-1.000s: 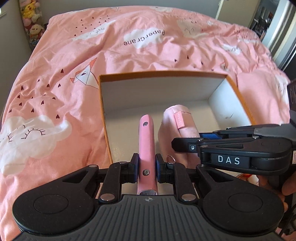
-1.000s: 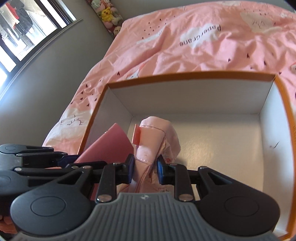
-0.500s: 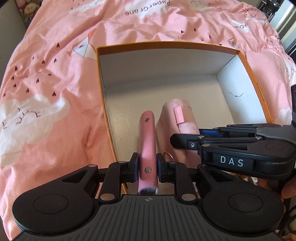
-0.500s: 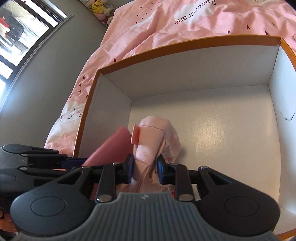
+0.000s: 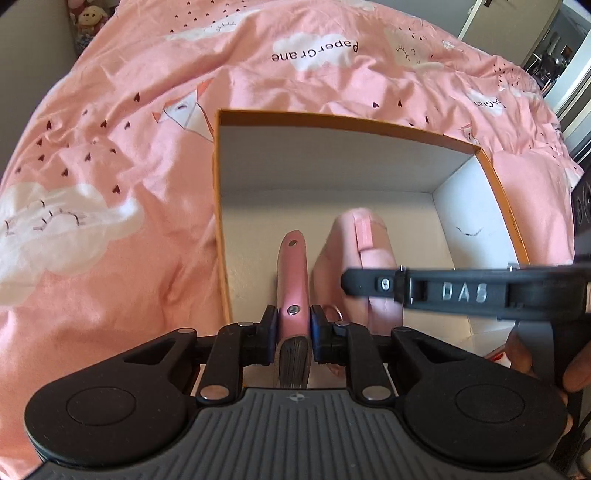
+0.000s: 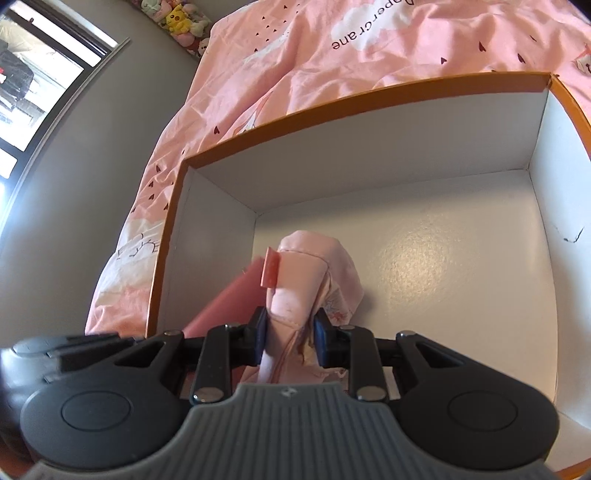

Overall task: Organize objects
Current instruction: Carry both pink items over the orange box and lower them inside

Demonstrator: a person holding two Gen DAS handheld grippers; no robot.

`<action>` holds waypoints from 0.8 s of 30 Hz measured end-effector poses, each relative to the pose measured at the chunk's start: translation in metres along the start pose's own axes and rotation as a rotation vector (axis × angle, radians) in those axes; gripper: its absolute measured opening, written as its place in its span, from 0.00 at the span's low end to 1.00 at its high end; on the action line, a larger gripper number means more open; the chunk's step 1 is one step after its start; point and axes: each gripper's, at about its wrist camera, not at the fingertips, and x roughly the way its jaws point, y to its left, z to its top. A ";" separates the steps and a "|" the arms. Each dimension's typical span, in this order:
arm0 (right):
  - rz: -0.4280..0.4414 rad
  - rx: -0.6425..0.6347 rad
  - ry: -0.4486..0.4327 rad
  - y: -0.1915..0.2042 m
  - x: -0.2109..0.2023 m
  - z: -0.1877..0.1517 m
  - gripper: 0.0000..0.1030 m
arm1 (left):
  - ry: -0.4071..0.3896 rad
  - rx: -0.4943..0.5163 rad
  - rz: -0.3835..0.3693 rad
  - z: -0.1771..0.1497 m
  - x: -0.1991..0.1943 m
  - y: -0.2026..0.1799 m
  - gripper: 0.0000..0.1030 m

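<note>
"papercrane" on bedspread [image 5: 314, 51]; "das" on right hand-held gripper [image 5: 345, 282]

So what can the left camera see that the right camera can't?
Only the left view shows the pink case's metal studs, a key ring and the person's fingers. Only the right view shows the window and grey floor. Both show the box, the pink bedspread, the soft pink pouch and the plush toys.
</note>
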 end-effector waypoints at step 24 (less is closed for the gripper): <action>0.079 -0.020 0.074 0.013 0.023 -0.006 0.28 | 0.061 0.164 0.013 -0.013 -0.017 0.000 0.19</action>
